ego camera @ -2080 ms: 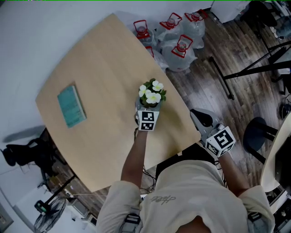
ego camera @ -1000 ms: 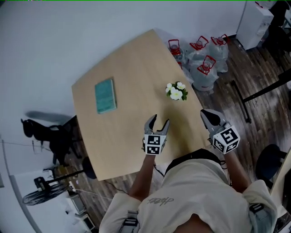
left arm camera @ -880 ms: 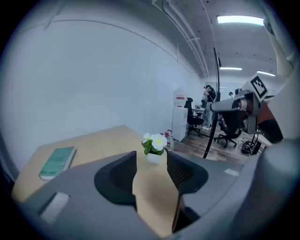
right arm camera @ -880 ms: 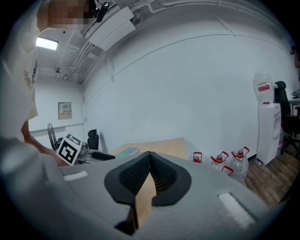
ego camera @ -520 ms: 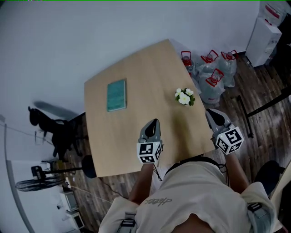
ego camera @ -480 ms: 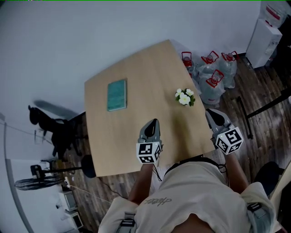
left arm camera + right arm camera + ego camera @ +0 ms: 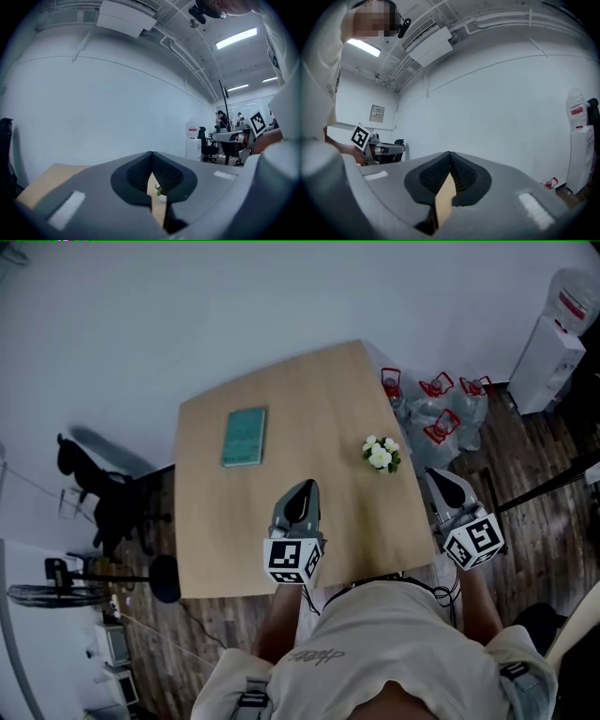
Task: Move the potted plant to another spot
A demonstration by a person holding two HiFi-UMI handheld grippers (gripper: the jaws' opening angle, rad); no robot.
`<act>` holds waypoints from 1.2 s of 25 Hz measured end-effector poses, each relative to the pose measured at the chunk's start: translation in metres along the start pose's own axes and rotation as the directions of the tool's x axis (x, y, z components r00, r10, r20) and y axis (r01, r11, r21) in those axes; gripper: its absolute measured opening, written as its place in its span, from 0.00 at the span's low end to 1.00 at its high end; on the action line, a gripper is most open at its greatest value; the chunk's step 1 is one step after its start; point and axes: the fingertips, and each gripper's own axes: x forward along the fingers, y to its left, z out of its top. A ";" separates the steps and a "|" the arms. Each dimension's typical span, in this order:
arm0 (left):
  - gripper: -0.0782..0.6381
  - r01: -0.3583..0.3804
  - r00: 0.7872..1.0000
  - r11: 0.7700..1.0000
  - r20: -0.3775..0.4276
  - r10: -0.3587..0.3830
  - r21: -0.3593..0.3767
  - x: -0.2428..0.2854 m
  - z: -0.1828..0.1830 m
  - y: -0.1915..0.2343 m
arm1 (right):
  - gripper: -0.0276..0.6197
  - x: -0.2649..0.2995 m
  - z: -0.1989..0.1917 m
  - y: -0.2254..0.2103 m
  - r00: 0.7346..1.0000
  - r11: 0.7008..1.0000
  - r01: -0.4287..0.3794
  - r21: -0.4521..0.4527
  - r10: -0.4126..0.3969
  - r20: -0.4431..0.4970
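Observation:
The potted plant (image 7: 381, 455), white flowers over green leaves, stands on the wooden table (image 7: 309, 418) near its right edge. My left gripper (image 7: 302, 493) is raised over the table's near part, shut with nothing in it, well short of the plant. In the left gripper view a sliver of the plant (image 7: 159, 190) shows through the closed jaws of that gripper (image 7: 152, 164). My right gripper (image 7: 442, 483) hovers at the table's right near corner, also shut and empty. The right gripper view shows the right gripper (image 7: 450, 162) with jaws meeting, level, facing a white wall.
A teal book (image 7: 245, 435) lies on the table's far left part. Several water jugs with red handles (image 7: 438, 415) sit on the wood floor right of the table. A white water dispenser (image 7: 557, 348) stands at the far right. A fan (image 7: 56, 592) and dark equipment sit at left.
My left gripper let go of the plant, drew back toward me, closed and rose. The right gripper rose too. The view pulled back, so the table looks smaller.

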 end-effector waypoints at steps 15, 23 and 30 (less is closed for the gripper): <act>0.13 -0.060 0.992 0.984 0.119 0.040 0.171 -0.021 0.068 0.001 | 0.05 0.017 0.057 0.032 0.991 0.985 -0.115 -0.130 0.123 0.053; 0.13 -0.078 0.990 0.991 0.128 0.064 0.108 -0.020 0.073 0.006 | 0.05 0.020 0.067 0.036 0.986 0.978 -0.139 -0.154 0.151 0.067; 0.13 -0.047 0.995 0.994 0.089 0.039 0.094 -0.021 0.059 0.002 | 0.05 0.027 0.055 0.037 0.985 0.977 -0.162 -0.136 0.169 0.042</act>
